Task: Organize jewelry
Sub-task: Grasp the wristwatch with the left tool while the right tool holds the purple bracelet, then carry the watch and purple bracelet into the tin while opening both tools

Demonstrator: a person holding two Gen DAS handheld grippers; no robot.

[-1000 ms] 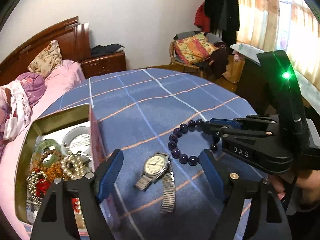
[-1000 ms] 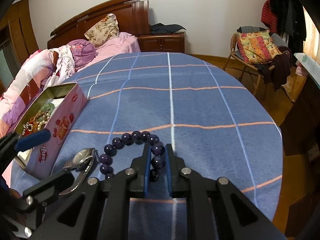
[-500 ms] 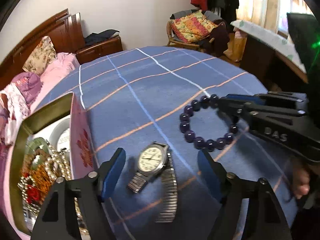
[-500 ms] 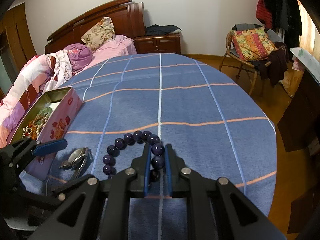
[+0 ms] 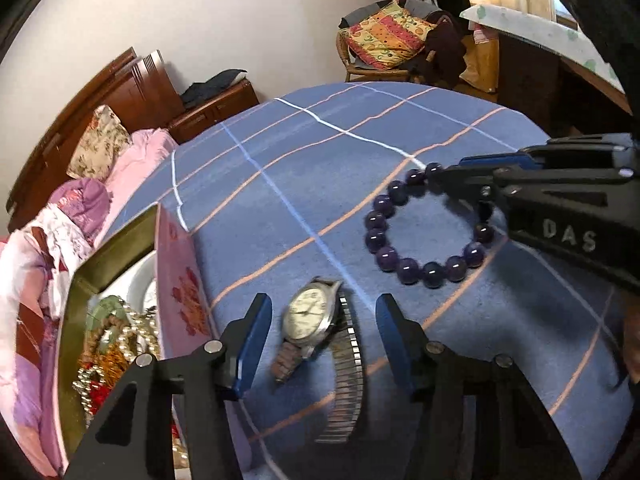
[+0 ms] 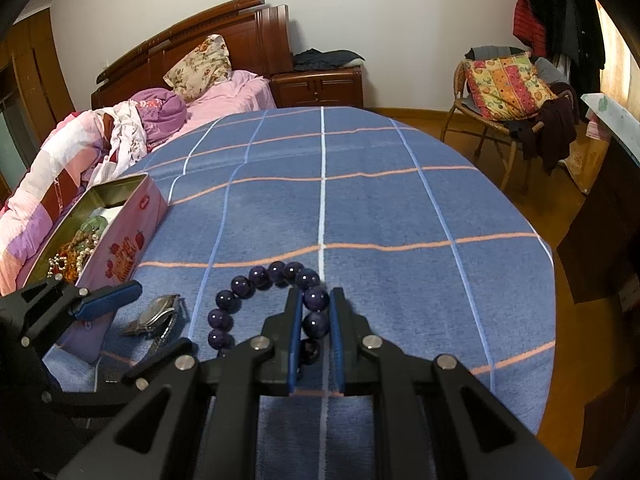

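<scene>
Watch (image 5: 310, 316) sits at lower centre of my left view, directly between my left gripper (image 5: 322, 340) pads, jaws wide apart; its band runs toward the camera. My right gripper (image 6: 315, 316) is clamped on the bracelet (image 6: 260, 276). Tin (image 5: 178, 280) lies at left, nearer my left hand.

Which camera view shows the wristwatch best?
The left wrist view: the wristwatch lies face up between the open fingers of the left gripper, dial and metal band visible. The right wrist view shows it small, from the side.
</scene>
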